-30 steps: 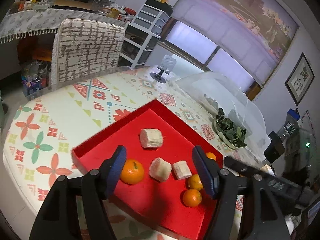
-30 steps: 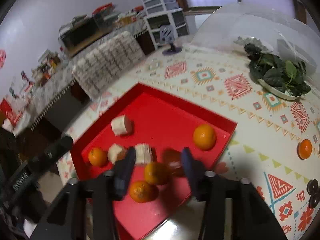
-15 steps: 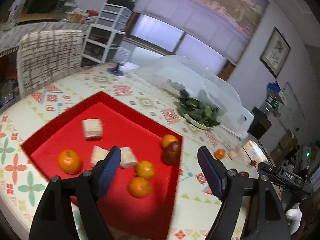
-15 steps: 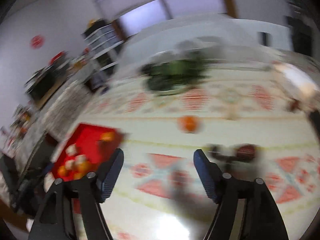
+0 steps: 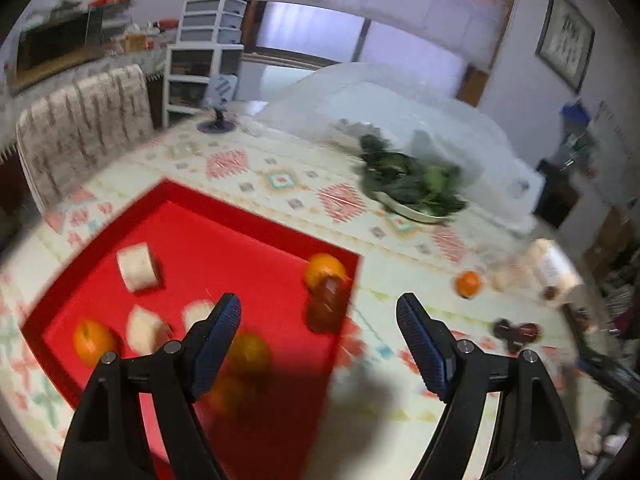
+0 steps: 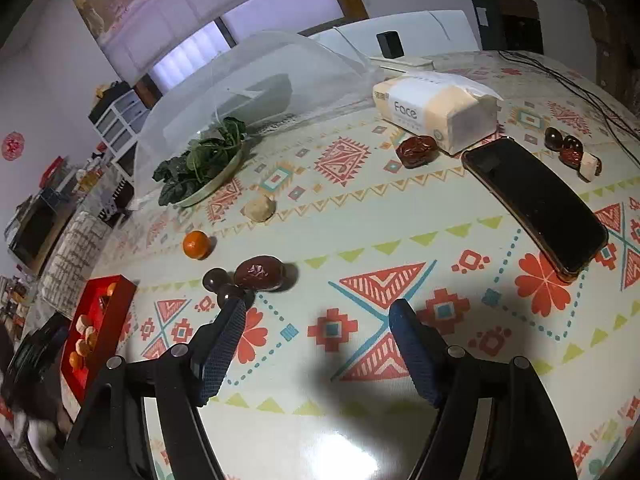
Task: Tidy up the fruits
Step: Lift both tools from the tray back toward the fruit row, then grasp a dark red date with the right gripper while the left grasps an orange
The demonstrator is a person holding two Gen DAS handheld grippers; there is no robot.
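Lying across the patterned tablecloth (image 6: pixel 400 240): a red tray (image 5: pixel 256 216) carrying oranges, pale cut chunks and a dark red date (image 5: pixel 326 304), then a black phone (image 6: pixel 532 200) and a tissue pack (image 6: pixel 436 108). Sitting loose near the right gripper (image 6: pixel 316 320): one orange (image 6: pixel 196 244), a large date (image 6: pixel 260 272). Gaping wide and gripping nothing: left gripper (image 5: pixel 318 330) and right alike.

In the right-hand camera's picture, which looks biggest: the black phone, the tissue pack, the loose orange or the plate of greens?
1. black phone, though it lies nearest the camera.
2. tissue pack and plate of greens: alike, unranked.
3. loose orange, smallest.
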